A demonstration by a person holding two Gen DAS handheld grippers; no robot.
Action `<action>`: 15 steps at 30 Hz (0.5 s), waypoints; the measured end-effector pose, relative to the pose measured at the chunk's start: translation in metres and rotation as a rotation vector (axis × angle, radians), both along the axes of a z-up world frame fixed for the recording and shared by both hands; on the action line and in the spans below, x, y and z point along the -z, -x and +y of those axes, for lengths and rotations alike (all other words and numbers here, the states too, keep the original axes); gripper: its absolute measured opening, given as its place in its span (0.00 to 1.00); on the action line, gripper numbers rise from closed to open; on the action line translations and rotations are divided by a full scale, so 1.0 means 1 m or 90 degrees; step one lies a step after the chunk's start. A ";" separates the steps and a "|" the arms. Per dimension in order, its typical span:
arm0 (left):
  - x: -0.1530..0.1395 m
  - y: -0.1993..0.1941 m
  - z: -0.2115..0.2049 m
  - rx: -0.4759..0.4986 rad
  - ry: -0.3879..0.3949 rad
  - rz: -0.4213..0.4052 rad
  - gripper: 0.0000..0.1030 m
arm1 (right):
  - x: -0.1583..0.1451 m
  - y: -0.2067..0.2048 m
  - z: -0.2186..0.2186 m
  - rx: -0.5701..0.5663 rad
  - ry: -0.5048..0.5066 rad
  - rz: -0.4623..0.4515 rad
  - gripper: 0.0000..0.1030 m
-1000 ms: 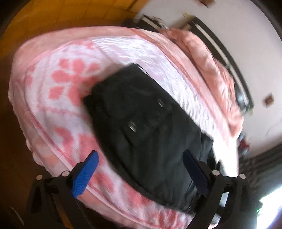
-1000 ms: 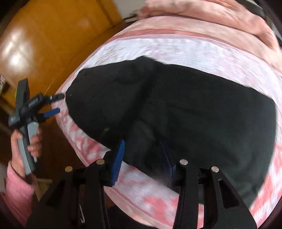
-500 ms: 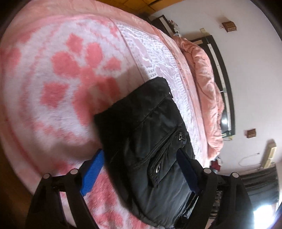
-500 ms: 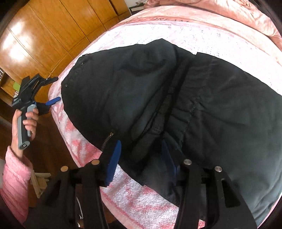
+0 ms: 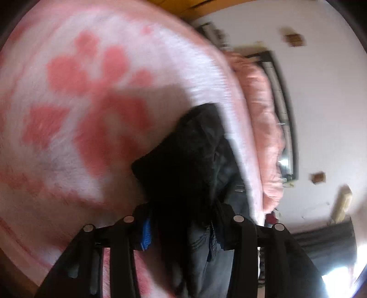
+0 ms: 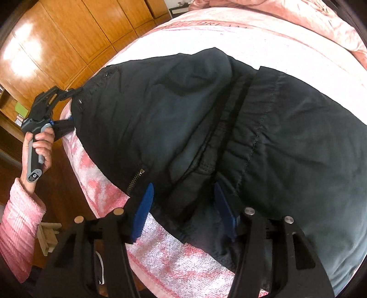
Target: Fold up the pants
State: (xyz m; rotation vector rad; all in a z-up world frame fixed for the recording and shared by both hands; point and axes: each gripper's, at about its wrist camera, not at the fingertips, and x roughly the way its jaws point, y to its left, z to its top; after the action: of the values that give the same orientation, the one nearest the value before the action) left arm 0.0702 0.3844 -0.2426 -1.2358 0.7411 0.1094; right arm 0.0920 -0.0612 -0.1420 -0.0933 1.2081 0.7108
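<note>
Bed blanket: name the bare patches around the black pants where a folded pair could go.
Free: the blanket between the pants and the pink quilt, and the flowered stretch beside the pants in the left wrist view. Crowded: the near edge, both tools.

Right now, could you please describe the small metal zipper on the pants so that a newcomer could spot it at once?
Start at the pink and white bedspread and find the black pants spread over it. Follow their near edge to the spot just beyond the right gripper. The zipper is a short slanted row of pale metal teeth, the only bright detail on the dark cloth.
</note>
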 end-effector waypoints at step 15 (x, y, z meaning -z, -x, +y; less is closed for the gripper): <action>-0.053 0.013 -0.027 -0.049 -0.042 -0.081 0.25 | -0.004 0.003 -0.003 0.005 -0.014 0.003 0.56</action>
State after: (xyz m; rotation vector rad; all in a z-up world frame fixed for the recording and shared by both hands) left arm 0.0572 0.3570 -0.1892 -1.1974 0.5759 0.1172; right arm 0.0885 -0.0647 -0.1383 -0.0687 1.2036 0.7174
